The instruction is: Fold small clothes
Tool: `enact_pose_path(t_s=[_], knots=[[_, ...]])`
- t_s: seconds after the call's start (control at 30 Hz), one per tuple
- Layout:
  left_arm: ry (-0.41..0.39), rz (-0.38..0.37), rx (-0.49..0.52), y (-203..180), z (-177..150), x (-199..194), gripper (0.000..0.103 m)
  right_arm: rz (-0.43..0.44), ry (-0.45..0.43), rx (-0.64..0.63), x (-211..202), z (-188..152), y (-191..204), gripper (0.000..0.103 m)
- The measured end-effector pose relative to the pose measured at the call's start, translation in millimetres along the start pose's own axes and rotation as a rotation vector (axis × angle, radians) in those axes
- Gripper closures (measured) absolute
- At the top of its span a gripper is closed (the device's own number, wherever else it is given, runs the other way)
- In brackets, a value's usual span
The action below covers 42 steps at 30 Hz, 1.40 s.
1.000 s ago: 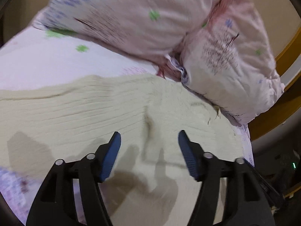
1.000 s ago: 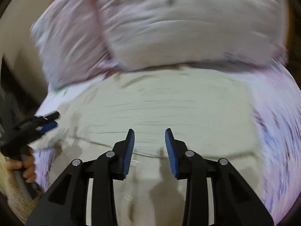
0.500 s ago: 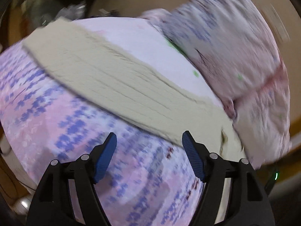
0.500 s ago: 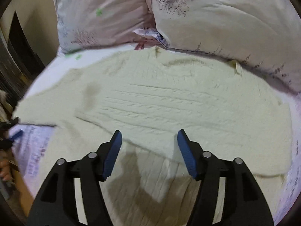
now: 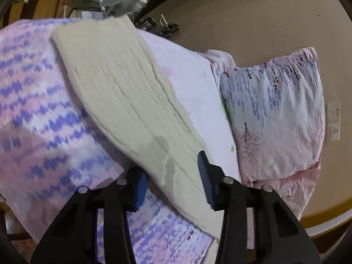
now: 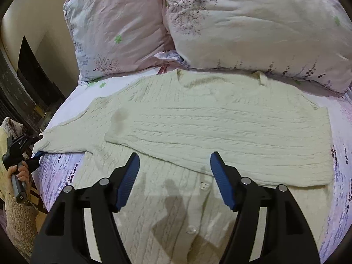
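Bedding in lilac and pink print, the bedspread (image 6: 59, 171), is spread under a cream cable-knit cardigan (image 6: 220, 96), which is laid flat with its collar toward two pillows (image 6: 118, 28).

At the cardigan's far left, the left sleeve (image 5: 123, 92) is stretched straight out from the body, and its cuff end is straddled by the left gripper (image 5: 172, 184). Its fingers are held apart, one pad above the knit and one beside or under its edge; nothing is clamped yet. A second ago this gripper was hanging over the cardigan's body; it has since been swung out to the cuff. In the right wrist view it is seen touching the cuff tip, carried by the person's hand (image 6: 21, 172).

Across the middle of the cardigan, the right sleeve (image 6: 242, 145) is already laid over the chest, reaching from the right shoulder to the left side. That half of the fold is judged done.

Over the cardigan's button front (image 6: 191, 228), the right gripper (image 6: 175, 160) is held wide open and empty. Its fingers were much closer together a second ago, so a release is suggested.

What remains is judged to be the left sleeve: the cuff is to be pinched and carried across the cardigan, then the hem is to be folded toward the collar.
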<state>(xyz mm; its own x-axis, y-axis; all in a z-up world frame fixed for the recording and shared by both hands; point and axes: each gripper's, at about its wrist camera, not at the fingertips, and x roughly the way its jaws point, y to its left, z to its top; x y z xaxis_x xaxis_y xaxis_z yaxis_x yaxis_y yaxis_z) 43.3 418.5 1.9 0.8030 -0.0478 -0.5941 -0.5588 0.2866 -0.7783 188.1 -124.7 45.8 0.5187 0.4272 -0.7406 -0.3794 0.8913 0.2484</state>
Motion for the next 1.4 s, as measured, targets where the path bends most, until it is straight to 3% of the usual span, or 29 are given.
enact_pose_path(t_s=[0.03,0.1,0.23,0.3,0.47,0.6,0.7,0.87,1.0,1.07,1.17,1.23,1.33,1.4], knots=[[-0.001,0.008,0.011,-3.3,0.8,0.5,0.085,-0.002,-0.001,0.007,0.8,0.0,-3.8,0.037],[-0.003,0.000,0.036,-11.1,2.4,0.0,0.097,-0.007,0.000,0.016,1.2,-1.0,-9.8,0.037],[-0.046,-0.039,0.130,-49.6,-5.7,-7.5,0.099,-0.018,-0.009,0.044,-1.9,-4.2,-23.7,0.037],[-0.044,-0.099,0.198,-85.1,-18.4,-7.3,0.099,-0.022,-0.018,0.059,-5.5,-5.8,-31.6,0.037],[0.032,-0.250,0.377,-168.0,-74.0,6.7,0.099,-0.030,-0.034,0.098,-12.7,-9.4,-49.6,0.037],[0.189,-0.373,0.542,-235.7,-158.5,41.0,0.099,-0.040,-0.043,0.123,-17.1,-12.8,-62.1,0.037],[0.289,-0.415,0.624,-258.9,-217.6,67.8,0.099,-0.052,-0.052,0.143,-20.1,-16.3,-71.9,0.037],[0.511,-0.395,0.698,-264.4,-310.9,128.4,0.099,-0.088,-0.057,0.188,-23.4,-22.0,-93.0,0.037],[0.644,-0.351,0.726,-253.6,-354.7,158.2,0.098,-0.136,-0.069,0.219,-27.8,-24.4,-108.3,0.037],[0.677,-0.338,0.733,-248.3,-358.9,159.9,0.098,-0.145,-0.071,0.236,-30.3,-23.3,-115.3,0.037],[0.704,-0.371,0.709,-240.0,-345.3,149.0,0.080,-0.142,-0.077,0.234,-33.1,-17.8,-116.3,0.037],[0.649,-0.394,0.705,-232.7,-321.0,128.2,0.044,-0.129,-0.082,0.208,-33.7,-12.8,-110.3,0.037],[0.524,-0.375,0.723,-220.8,-285.6,103.0,0.040,-0.092,-0.091,0.119,-32.2,-3.6,-85.9,0.037],[0.455,-0.320,0.704,-207.8,-259.9,97.0,0.040,-0.055,-0.095,0.042,-27.9,1.6,-64.3,0.037]])
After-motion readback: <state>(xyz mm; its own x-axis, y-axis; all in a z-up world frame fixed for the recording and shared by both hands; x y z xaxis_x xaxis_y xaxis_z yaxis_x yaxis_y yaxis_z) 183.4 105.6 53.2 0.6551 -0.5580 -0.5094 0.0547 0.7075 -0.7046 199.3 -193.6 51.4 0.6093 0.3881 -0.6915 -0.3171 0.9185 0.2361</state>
